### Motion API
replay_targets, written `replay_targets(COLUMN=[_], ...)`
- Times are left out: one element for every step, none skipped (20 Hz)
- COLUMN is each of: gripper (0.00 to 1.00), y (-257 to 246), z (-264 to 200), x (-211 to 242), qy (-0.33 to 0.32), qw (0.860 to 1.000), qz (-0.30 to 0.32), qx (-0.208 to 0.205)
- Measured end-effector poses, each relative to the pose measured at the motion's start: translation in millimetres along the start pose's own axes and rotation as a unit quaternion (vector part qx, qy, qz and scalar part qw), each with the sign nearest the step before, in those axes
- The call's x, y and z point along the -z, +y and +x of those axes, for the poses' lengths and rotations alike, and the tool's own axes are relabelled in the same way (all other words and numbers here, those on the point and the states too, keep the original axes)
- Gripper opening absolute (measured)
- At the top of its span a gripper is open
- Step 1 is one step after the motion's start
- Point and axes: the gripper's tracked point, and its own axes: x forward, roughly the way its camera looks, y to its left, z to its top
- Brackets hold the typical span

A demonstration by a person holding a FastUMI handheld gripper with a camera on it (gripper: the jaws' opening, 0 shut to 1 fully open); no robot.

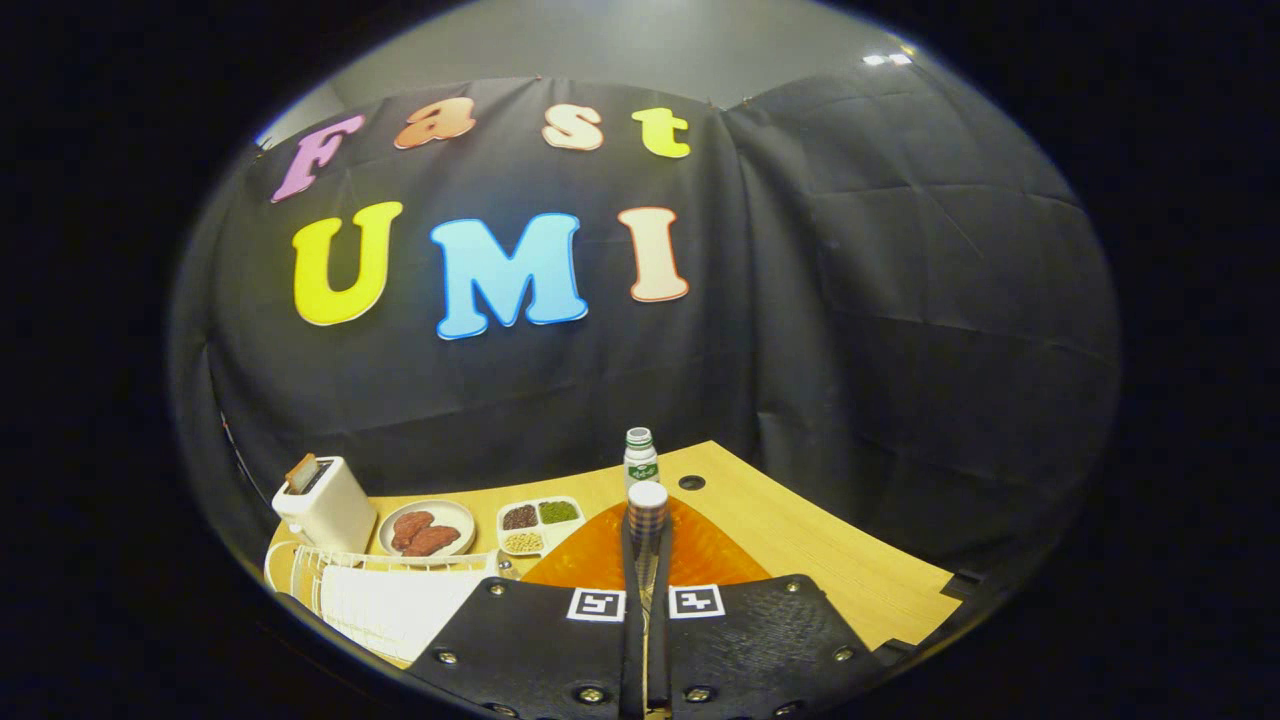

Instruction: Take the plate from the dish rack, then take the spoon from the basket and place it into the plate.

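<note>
— Pale wooden tabletop (800, 540) before black cloth wall; round orange plate (700, 555) flat just ahead of tool (647, 565).
— Tool's state?
— Fingers pressed close, pinching slim metal spoon (647, 503) with striped, white-capped handle, poised over plate.
— Alongside?
— White wire dish rack (390, 600), white toaster (325, 505), dish of brown meat (427, 530), divided grain tray (540, 525); green-labelled bottle (640, 460) beyond plate.
</note>
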Motion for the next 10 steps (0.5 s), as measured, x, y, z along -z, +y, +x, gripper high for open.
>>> replay_targets(gripper=[0.02,0.02,0.02,0.02,0.02,0.02,0.02,0.02,0.02,0.02], y=[9,21,33,48,61,75,88,100,113,125], z=[-9,-20,-30,-41,-51,-62,-71,-81,-90,-98], x=[3,6,10,16,21,27,34,40,48,56], qy=[0.000,0.001,0.002,0.004,0.006,0.010,0.014,0.018,0.022,0.027], qw=[1.000,0.999,0.999,0.998,0.996,0.995,0.993,0.991,0.989,0.987], qz=[-0.012,-0.026,-0.035,-0.043,-0.047,-0.050,-0.052,-0.054,-0.055,-0.057], qx=[-0.009,-0.022,-0.035,-0.053,-0.070,-0.086,-0.102,-0.117,-0.133,-0.148])
